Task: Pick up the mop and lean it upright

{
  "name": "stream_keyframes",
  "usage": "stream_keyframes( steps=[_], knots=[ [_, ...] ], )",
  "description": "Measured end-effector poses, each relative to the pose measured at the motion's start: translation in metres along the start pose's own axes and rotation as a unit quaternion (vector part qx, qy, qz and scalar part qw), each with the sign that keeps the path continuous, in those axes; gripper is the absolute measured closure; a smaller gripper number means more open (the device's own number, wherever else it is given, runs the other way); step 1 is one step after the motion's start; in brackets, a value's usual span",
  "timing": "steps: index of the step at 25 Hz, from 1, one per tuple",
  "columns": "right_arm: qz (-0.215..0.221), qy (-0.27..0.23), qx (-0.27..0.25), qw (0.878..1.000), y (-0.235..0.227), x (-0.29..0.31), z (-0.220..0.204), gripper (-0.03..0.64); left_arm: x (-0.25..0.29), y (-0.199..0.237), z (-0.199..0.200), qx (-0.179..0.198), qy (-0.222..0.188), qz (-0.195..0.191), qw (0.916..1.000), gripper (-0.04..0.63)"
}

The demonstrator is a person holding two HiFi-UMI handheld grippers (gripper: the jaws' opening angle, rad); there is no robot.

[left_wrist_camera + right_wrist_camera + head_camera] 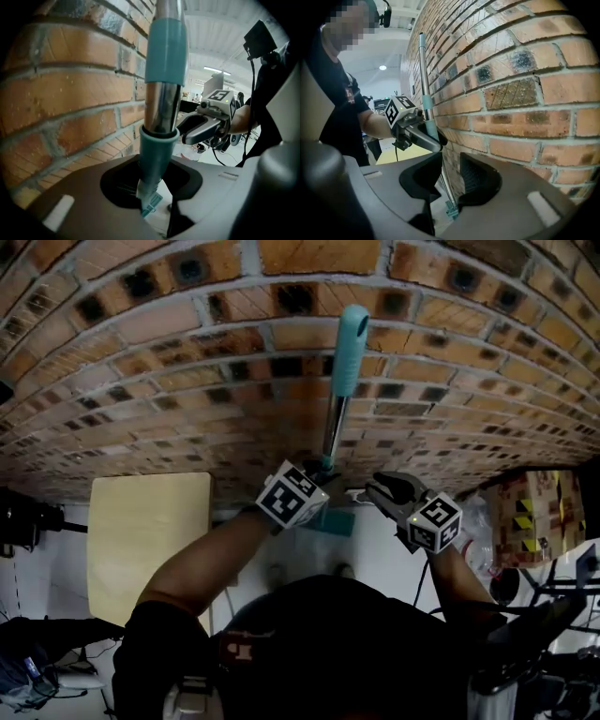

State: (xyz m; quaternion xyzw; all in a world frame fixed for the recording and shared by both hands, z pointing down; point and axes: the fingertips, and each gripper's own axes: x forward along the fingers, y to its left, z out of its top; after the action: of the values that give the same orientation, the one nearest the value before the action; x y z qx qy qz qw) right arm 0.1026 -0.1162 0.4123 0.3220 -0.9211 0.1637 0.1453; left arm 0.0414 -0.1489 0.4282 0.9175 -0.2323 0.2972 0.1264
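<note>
The mop stands upright against the brick wall [187,381]. Its teal top grip [352,343] sits above a metal shaft [333,432]. My left gripper [323,470] is shut on the shaft beside a teal collar [157,154], and the pole [164,103] runs up between its jaws. My right gripper [375,491] hovers just right of the pole, open and holding nothing. In the right gripper view the lower shaft [444,190] and a teal joint [451,211] show through the gap of that gripper [450,176]. The left gripper [429,133] clasps the pole there.
A pale yellow board [150,540] lies on the floor at the left. Black gear [23,521] stands at the far left. Yellow-and-black boxes [534,507] and stands [553,596] crowd the right. A teal part of the mop [336,521] shows below the grippers.
</note>
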Motion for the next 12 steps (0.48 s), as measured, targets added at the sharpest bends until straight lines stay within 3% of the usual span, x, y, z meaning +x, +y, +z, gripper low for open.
stream_keyframes(
  steps=[12],
  knots=[
    [0.049, -0.058, -0.061, 0.995, 0.039, -0.021, 0.103, 0.485, -0.092, -0.020, 0.119, 0.042, -0.053, -0.035, 0.9971, 0.476]
  ],
)
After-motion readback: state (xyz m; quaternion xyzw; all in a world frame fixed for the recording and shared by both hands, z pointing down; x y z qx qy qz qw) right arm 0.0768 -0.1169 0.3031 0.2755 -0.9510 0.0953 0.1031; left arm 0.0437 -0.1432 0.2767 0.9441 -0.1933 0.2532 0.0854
